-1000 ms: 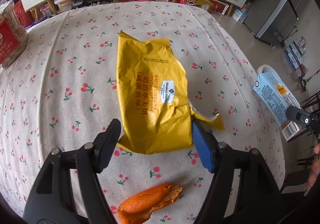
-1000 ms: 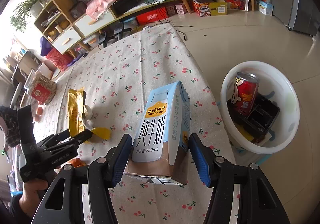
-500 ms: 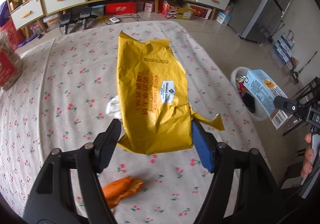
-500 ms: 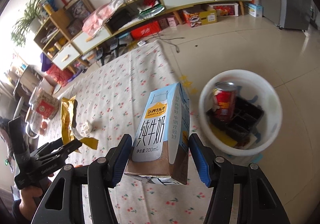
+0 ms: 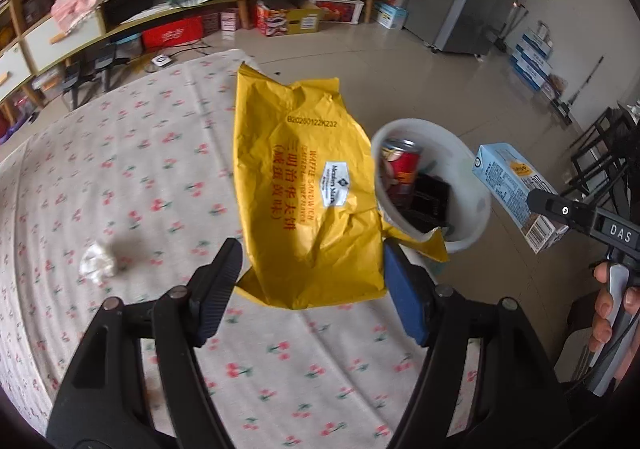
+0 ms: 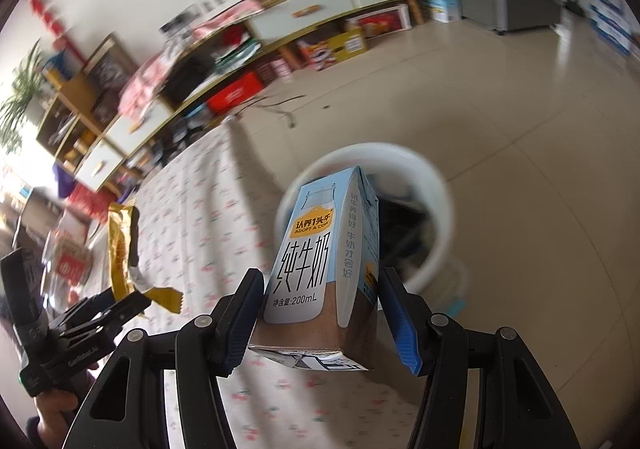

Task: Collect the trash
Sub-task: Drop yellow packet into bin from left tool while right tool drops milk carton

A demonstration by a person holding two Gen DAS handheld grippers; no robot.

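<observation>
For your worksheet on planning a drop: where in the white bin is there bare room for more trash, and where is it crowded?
The bin is crowded at its near-table side: a red can stands there with a black tray beside it. The bare white wall shows on the far side, toward the milk carton. The yellow wrapper hides the near rim.

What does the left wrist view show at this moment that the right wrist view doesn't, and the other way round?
Only the left wrist view: a crumpled white tissue on the cherry-print tablecloth, a red can inside the white bin, and the printed face of the yellow snack wrapper.

Only the right wrist view: the front label of the milk carton, and a potted plant.

Both: the wrapper clamped in the left tool, the carton clamped in the right tool, the bin, the tablecloth.
</observation>
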